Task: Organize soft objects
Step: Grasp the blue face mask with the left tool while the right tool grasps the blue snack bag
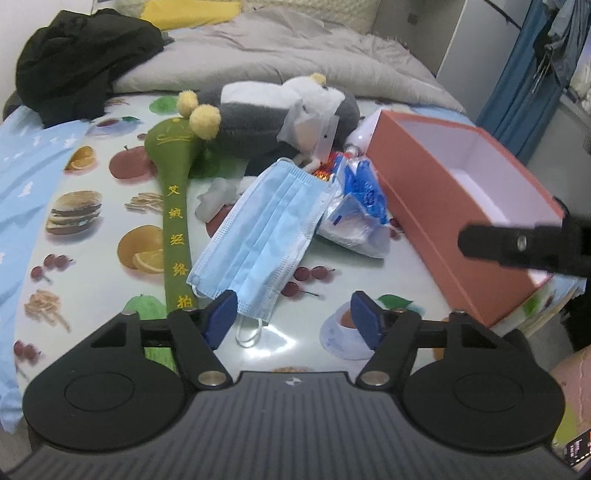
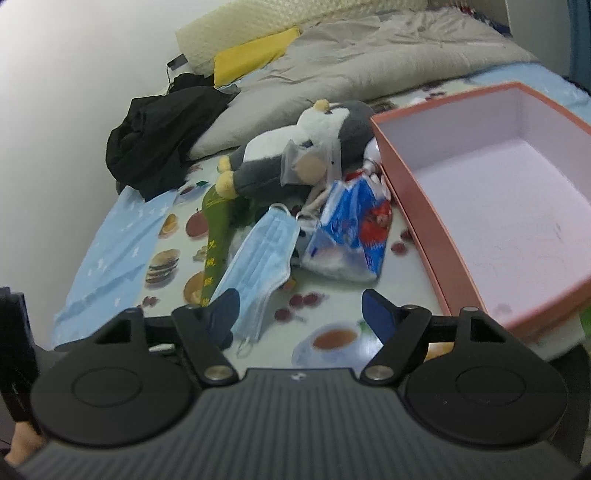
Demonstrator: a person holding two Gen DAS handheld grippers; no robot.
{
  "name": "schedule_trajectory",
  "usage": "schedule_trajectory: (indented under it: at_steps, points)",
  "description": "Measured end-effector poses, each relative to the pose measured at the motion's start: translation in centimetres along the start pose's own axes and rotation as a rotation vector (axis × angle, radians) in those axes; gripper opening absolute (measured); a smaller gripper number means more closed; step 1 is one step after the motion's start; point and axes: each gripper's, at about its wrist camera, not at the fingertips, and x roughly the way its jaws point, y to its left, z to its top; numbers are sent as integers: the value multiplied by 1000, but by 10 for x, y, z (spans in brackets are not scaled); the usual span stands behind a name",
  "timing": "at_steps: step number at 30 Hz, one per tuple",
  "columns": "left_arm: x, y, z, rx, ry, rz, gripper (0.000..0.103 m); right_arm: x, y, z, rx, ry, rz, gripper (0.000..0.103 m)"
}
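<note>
Fruit-print cloth (image 1: 92, 229) | face mask (image 1: 258, 236) just ahead of left gripper (image 1: 291, 317) | both grippers released, right gripper (image 2: 299, 314) too

Fruit-print cloth (image 1: 110, 206) with grey duvet (image 1: 295, 51), black garment (image 1: 74, 55) and yellow cloth (image 1: 184, 13) behind it.

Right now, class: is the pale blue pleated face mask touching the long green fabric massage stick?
Touching. In the left wrist view the face mask's lower corner overlaps the green stick's edge, no gap.
</note>
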Motion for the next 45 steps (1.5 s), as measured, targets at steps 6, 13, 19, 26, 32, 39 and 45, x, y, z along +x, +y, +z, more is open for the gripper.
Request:
schedule_trajectory:
  at_steps: [6, 13, 19, 26, 32, 39, 45]
  points:
    - [41, 9, 8, 13, 36, 1, 60, 44, -5, 18, 5, 21, -23, 76]
    - [84, 12, 13, 52, 63, 29, 57, 97, -11, 40, 14, 59, -65, 73]
    - [107, 16, 14, 46, 74, 63, 42, 125, -20, 52, 43, 71, -120, 68]
    - [110, 30, 18, -51, 60, 24, 14, 149, -29, 53, 74, 89, -157, 56]
    - [100, 35, 23, -126, 30, 10, 9, 166, -34, 54, 70, 99, -154, 35]
    - [73, 35, 31, -176, -33, 5, 8, 159, -31, 61, 30, 94, -125, 12]
    - [49, 35, 33, -211, -67, 6, 8, 133, -21, 58, -15, 72, -91, 11]
